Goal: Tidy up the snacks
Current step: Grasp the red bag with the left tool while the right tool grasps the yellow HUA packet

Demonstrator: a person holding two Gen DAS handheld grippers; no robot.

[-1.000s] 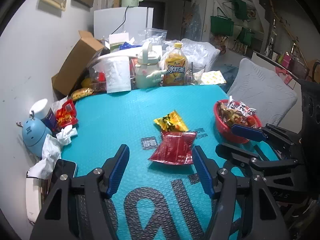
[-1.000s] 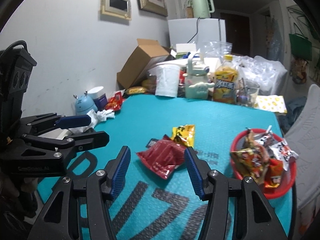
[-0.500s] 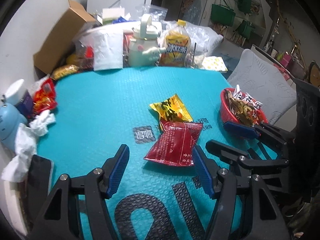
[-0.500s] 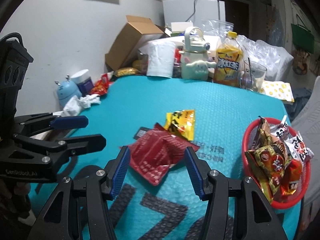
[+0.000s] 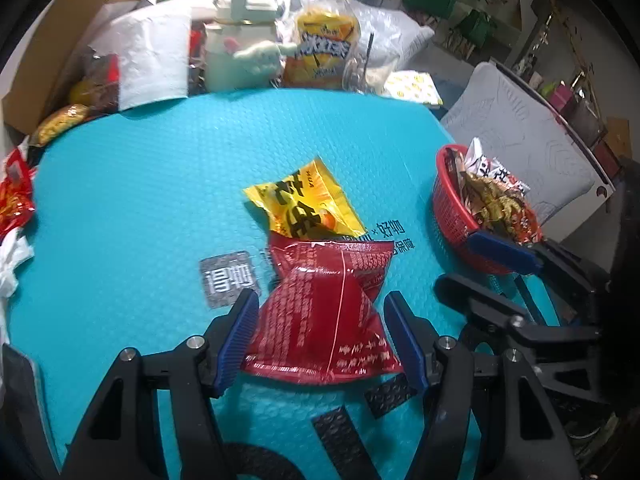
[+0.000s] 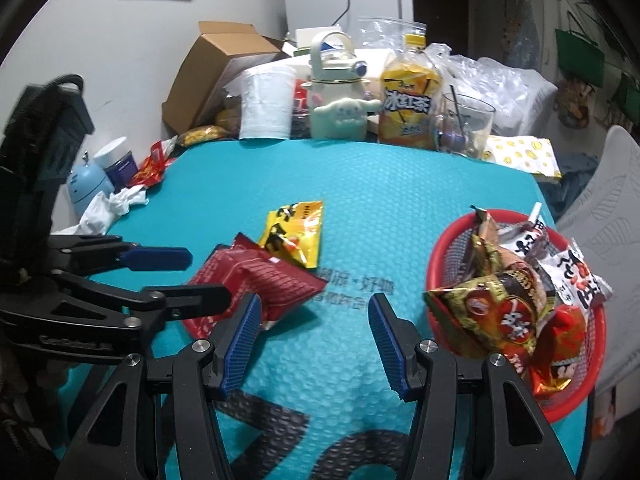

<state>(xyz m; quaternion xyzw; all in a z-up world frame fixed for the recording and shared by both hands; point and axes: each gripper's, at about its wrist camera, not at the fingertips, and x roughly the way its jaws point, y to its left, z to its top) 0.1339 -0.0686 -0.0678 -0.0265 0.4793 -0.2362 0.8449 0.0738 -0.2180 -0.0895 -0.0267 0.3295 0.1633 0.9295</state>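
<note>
The teal mat (image 5: 132,184) carries the work area; the red basket (image 6: 440,276), already heaped with packets, sits at its right edge. The red bag (image 5: 324,312) lies flat near mat centre, its far end tucked just under the yellow bag (image 5: 304,204). Its long axis runs away from the left gripper (image 5: 320,340), crimped seams at the near and far ends. The left gripper is spread wide, jaws flanking the bag's near half and holding nothing. The right gripper (image 6: 314,344) is equally wide open and empty, above bare mat between bag and basket. The bag is judged light, puffed, slick foil with crushable contents; grip across the narrow width near the end seam, with light pressure.
</note>
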